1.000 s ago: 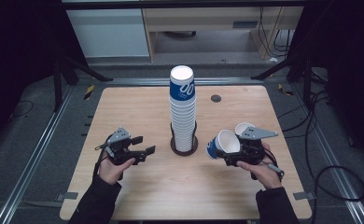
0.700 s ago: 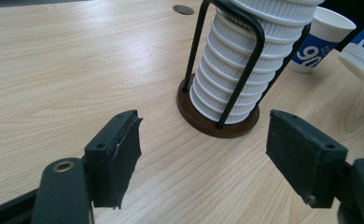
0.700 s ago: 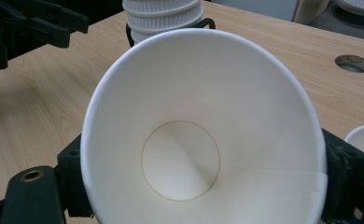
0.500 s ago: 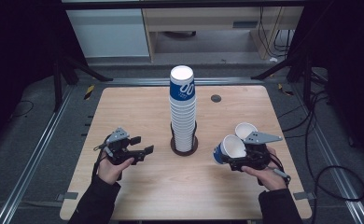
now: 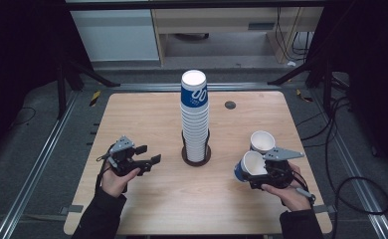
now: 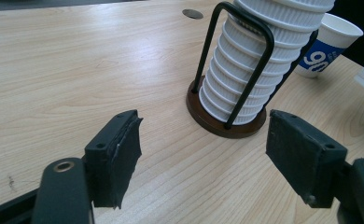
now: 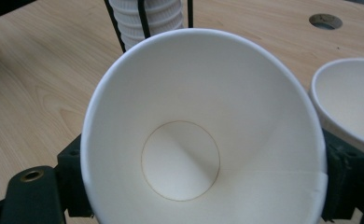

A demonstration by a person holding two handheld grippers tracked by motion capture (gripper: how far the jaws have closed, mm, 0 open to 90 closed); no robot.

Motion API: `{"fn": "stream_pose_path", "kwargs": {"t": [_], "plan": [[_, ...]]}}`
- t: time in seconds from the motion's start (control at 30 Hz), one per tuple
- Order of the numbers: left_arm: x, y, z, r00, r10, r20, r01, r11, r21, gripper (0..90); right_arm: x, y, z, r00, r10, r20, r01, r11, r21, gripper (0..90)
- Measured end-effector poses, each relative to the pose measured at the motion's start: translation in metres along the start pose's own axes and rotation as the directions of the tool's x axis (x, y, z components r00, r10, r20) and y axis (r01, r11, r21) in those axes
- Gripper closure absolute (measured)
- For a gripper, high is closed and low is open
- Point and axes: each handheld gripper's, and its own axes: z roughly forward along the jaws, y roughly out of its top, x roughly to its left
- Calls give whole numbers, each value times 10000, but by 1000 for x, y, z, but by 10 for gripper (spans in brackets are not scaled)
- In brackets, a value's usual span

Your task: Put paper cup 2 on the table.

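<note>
Where the person's forearms enter at the near edge of the wooden table (image 5: 147, 209), each hand carries a two-jaw gripper. Left gripper (image 5: 151, 160): held low over the near-left part of the tabletop, jaws spread wide with nothing between them; in the left gripper view the two black pads (image 6: 119, 154) frame bare wood, with the cup holder beyond. Right gripper (image 5: 254, 172): at the near-right, jaws clamped on the sides of a paper cup (image 5: 246, 167), which is tipped on its side above the table so that its white mouth faces the right gripper view's camera and its blue-printed base points toward the centre. Just beyond this held cup, a second paper cup (image 5: 261, 142) stands upright on the table, mouth up; whether the two touch cannot be told. At mid-table, between the grippers and farther back, a tall stack of inverted paper cups (image 5: 194, 119) rises from a round dark brown base (image 5: 197, 157) and is bracketed by a black wire hoop (image 6: 245, 60); the topmost cup bears blue print. Farther still, toward the far right, a small round hole (image 5: 230, 105) marks the tabletop.
</note>
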Motion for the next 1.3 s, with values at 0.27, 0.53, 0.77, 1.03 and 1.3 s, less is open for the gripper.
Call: {"fn": "stream_pose_path", "kwargs": {"t": [0.27, 0.53, 0.77, 1.03, 1.3], "plan": [[1, -1, 0, 10000, -6, -53, 6, 10000, 39, 257, -8, -10, -5, 9983, 174, 554, -198, 9988, 441, 160], [1, -1, 1, 10000, 21, -64, -21, 10000, 81, 257, -17, -15, -4, 9930, 317, 1140, -420, 9951, 898, 159], [2, -2, 1, 10000, 27, -86, -25, 9999, 125, 257, -26, -17, 0, 9795, 272, 1994, -566, 9881, 1432, 158], [4, -3, 1, 9998, 13, -194, -10, 9998, 185, 257, -35, -19, 7, 9729, 417, 2272, -865, 9778, 1909, 155], [4, -3, 2, 9997, 17, -242, -11, 9997, 247, 257, -36, -22, 17, 9743, 161, 2248, -682, 9717, 2260, 148]]}}
